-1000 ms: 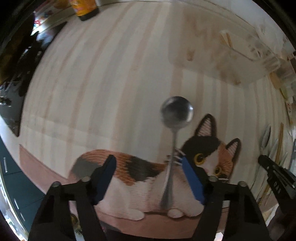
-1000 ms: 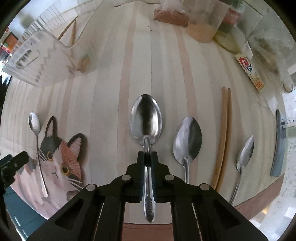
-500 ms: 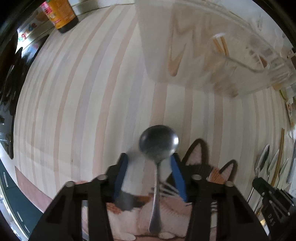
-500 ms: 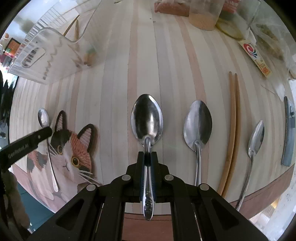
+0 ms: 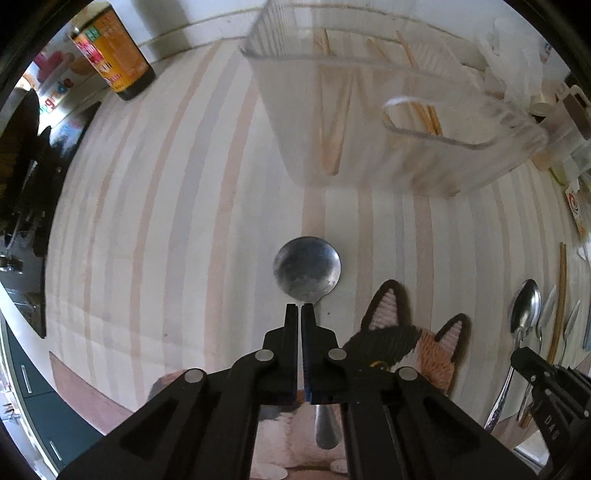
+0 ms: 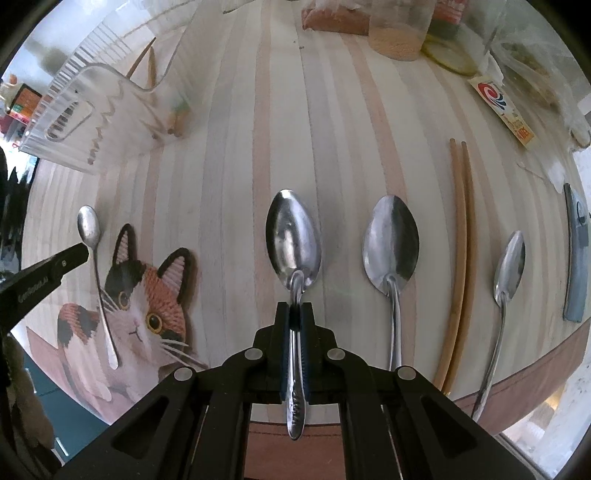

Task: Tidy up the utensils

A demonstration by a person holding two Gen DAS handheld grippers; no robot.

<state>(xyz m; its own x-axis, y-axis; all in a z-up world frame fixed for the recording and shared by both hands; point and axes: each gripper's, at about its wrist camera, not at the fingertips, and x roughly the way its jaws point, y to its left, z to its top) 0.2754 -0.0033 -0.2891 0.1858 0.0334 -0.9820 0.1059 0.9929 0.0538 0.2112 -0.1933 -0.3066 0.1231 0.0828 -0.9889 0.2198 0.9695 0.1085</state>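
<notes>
Closed since a second ago, left gripper (image 5: 299,314) now pinches the slim round-bowled steel teaspoon (image 5: 307,268) on the striped cat-print mat (image 5: 177,206), ready for lifting; right gripper (image 6: 294,314) clamps the large oval steel spoon (image 6: 293,236).

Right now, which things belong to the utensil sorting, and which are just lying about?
Job: round spoon in left gripper; oval spoon in right gripper; two loose spoons; chopsticks; clear holder.
Bystanders: sauce bottle, cat mat, packet.

A home kitchen surface.
Striped cat-print cloth (image 6: 258,122), spoons (image 6: 391,240), chopsticks (image 6: 461,236), a clear utensil holder (image 5: 388,122), sauce bottle (image 5: 114,55) and food jars (image 6: 395,33).
</notes>
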